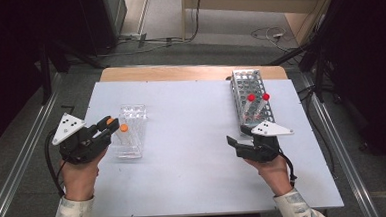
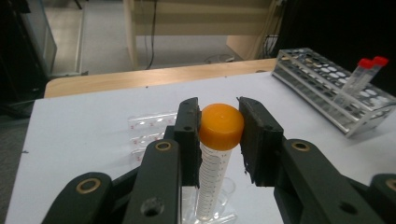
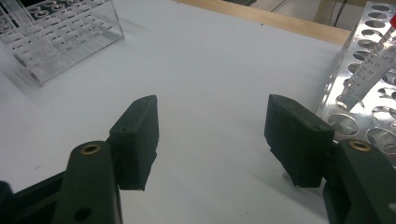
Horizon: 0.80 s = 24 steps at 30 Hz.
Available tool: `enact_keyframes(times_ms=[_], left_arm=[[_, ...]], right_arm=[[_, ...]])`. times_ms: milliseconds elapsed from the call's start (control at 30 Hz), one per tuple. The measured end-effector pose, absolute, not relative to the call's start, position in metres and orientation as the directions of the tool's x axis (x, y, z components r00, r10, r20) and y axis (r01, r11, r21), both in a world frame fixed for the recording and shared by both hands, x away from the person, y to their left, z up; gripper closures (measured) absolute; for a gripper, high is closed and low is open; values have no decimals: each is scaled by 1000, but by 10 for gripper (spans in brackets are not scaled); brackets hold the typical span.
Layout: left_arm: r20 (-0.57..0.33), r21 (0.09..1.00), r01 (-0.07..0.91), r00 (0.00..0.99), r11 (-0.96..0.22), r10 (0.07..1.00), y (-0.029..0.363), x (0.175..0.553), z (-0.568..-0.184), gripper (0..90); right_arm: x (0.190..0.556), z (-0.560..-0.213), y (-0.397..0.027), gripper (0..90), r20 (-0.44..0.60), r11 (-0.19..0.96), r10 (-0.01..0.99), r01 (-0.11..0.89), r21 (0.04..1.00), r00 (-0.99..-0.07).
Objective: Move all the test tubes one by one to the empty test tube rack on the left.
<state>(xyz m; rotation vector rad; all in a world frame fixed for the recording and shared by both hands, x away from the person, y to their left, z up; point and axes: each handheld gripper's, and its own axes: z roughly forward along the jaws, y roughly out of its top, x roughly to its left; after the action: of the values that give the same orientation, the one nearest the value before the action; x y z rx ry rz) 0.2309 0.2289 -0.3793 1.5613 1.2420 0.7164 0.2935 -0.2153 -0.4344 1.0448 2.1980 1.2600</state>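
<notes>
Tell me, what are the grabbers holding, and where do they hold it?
The left gripper holds an orange-capped tube by its cap. The right gripper is open, holding nothing.

From the left gripper view I lose the foot of the orange-capped tube (image 2: 215, 163) behind the gripper's own black jaws, so I can't tell whether it sits in the clear rack (image 2: 149, 133). In the right gripper view, the metal rack (image 3: 373, 93) runs off the right edge, and the clear rack's upper-left corner is blurred. From above, the red-capped tubes (image 1: 258, 98) are too small to read.
</notes>
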Motion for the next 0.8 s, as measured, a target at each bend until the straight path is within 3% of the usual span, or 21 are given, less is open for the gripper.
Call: enact_keyframes(times_ms=[800], left_arm=[[-65,894,444,272,-65,960,213,243,-419,698]], right_arm=[[294,-435,-214,337,19,322,765,407,855,-644]])
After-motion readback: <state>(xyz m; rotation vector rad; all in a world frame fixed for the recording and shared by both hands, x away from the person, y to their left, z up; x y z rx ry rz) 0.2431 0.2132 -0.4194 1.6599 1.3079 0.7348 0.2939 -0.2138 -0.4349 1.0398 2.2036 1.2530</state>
